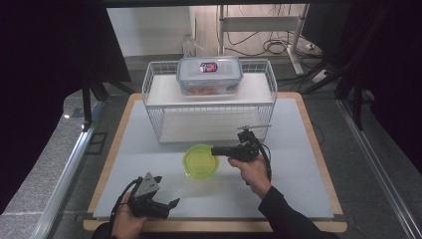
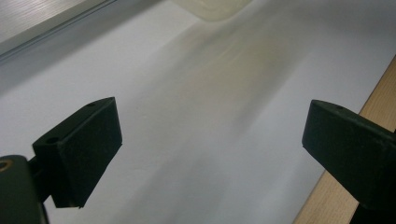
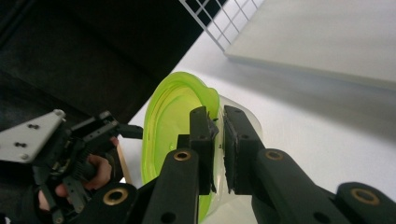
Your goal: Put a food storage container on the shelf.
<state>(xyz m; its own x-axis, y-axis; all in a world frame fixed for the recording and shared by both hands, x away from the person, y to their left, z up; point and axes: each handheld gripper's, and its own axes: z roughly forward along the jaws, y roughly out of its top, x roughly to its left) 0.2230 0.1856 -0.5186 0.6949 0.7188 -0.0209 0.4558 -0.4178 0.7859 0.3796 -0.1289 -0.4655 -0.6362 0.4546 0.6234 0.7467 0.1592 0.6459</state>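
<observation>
A small round clear container with a lime-green lid (image 1: 200, 160) is at the middle of the white table top, in front of the wire rack. My right gripper (image 1: 215, 150) reaches in from the right, shut on the container's right rim. In the right gripper view the two pads (image 3: 201, 130) pinch the edge of the green lid (image 3: 170, 112) and the container looks tilted. My left gripper (image 1: 167, 190) rests low near the table's front left edge, open with nothing between its jaws (image 2: 212, 135). The container's pale edge (image 2: 212, 7) shows far ahead of it.
A white wire rack (image 1: 154, 107) stands at the back middle, with a clear box with a blue lid (image 1: 209, 74) on its upper shelf. The white mat (image 1: 298, 174) lies on a wooden board whose edge (image 2: 373, 100) is beside the left gripper.
</observation>
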